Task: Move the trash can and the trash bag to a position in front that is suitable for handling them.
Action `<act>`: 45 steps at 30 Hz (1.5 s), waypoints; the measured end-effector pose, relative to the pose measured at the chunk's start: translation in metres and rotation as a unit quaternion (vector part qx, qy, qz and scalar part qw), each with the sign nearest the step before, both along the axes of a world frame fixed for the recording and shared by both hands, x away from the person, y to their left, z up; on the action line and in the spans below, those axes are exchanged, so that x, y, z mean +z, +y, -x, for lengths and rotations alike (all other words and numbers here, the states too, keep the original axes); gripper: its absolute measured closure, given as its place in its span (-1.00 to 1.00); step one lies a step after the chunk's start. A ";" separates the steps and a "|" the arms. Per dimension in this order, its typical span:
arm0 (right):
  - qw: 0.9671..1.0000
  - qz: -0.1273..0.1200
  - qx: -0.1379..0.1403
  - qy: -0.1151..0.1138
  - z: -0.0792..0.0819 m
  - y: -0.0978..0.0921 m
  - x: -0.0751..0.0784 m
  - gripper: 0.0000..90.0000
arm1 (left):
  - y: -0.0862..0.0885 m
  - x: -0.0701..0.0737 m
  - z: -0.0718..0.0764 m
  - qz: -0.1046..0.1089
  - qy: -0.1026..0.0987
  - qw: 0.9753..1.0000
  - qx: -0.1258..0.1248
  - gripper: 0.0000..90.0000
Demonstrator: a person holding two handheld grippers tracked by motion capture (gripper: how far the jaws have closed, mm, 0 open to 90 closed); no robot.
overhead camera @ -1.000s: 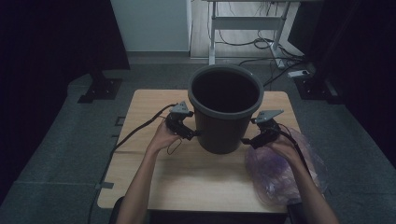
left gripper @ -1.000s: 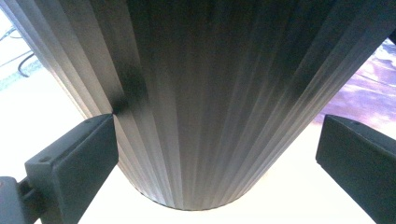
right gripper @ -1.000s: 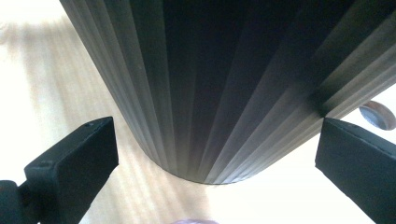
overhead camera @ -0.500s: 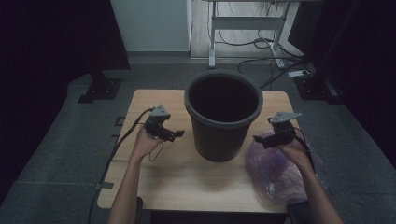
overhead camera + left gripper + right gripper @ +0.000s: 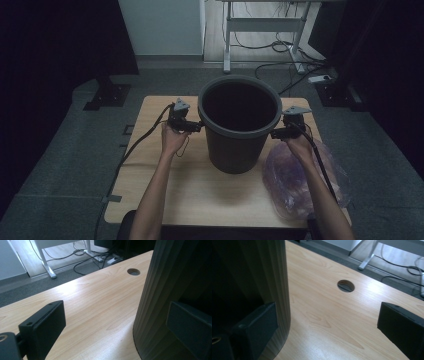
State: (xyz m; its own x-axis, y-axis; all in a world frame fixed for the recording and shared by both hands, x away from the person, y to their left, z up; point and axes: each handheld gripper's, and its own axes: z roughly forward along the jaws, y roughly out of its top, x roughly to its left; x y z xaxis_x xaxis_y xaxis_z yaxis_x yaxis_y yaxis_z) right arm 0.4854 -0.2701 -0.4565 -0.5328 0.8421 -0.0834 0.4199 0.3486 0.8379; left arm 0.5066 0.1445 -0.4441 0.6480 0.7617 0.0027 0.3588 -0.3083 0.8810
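Note:
A large dark plastic bucket [image 5: 239, 131] stands upright and empty in the middle of the wooden table [image 5: 165, 195]. My left gripper [image 5: 196, 126] is at its left side, just under the rim. My right gripper [image 5: 276, 134] is at its right side at about the same height. In the left gripper view the jaws of my left gripper [image 5: 115, 322] stand wide apart, with the bucket's ribbed wall [image 5: 162, 290] behind the right one. In the right gripper view my right gripper [image 5: 327, 322] is open too, its left jaw against the bucket wall [image 5: 262, 272]. Neither gripper holds anything.
A crumpled translucent purple plastic bag [image 5: 295, 177] lies on the table's front right, under the right forearm. A round cable hole [image 5: 345, 286] is cut in the tabletop behind the bucket. Beyond the table are a desk frame [image 5: 227, 35] and floor cables.
Half a second ago both grippers had drawn out from the bucket; now they have come back in to its two sides. The bucket sits slightly nearer me than a second ago.

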 end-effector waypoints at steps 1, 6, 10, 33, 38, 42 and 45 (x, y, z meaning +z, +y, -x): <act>1.000 0.000 0.006 0.003 0.001 -0.001 0.000 -0.92 | 0.000 0.000 0.002 0.000 0.000 1.000 -0.003 -0.95; 1.000 0.016 0.019 -0.001 0.015 0.004 0.003 -0.92 | 0.004 0.001 0.017 -0.005 -0.003 1.000 -0.002 -0.96; 0.999 0.009 0.032 -0.001 0.032 0.009 0.001 -0.92 | 0.012 0.002 0.037 -0.015 -0.005 1.000 -0.001 -0.96; 0.998 -0.017 0.066 0.016 0.109 0.022 -0.002 -0.89 | 0.028 0.005 0.130 -0.032 -0.003 0.999 -0.010 -0.97; 0.998 -0.020 0.064 0.015 0.121 0.020 -0.003 -0.89 | 0.026 0.003 0.142 -0.029 -0.005 0.999 -0.014 -0.97; 0.997 -0.022 0.068 0.019 0.124 0.018 -0.003 -0.89 | 0.025 0.002 0.141 -0.036 -0.003 0.999 -0.015 -1.00; 0.996 -0.022 0.077 0.028 0.124 0.016 -0.002 -0.93 | 0.025 -0.001 0.139 -0.053 0.004 0.998 -0.018 -1.00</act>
State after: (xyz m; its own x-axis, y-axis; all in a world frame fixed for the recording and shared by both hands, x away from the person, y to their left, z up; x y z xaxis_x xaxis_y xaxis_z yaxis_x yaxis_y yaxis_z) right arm 0.3617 -0.2543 -0.4589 -0.6584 0.7525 -0.0152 0.4106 0.3760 0.8307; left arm 0.3674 0.1690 -0.4447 0.6746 0.7341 0.0769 0.3531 -0.4124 0.8398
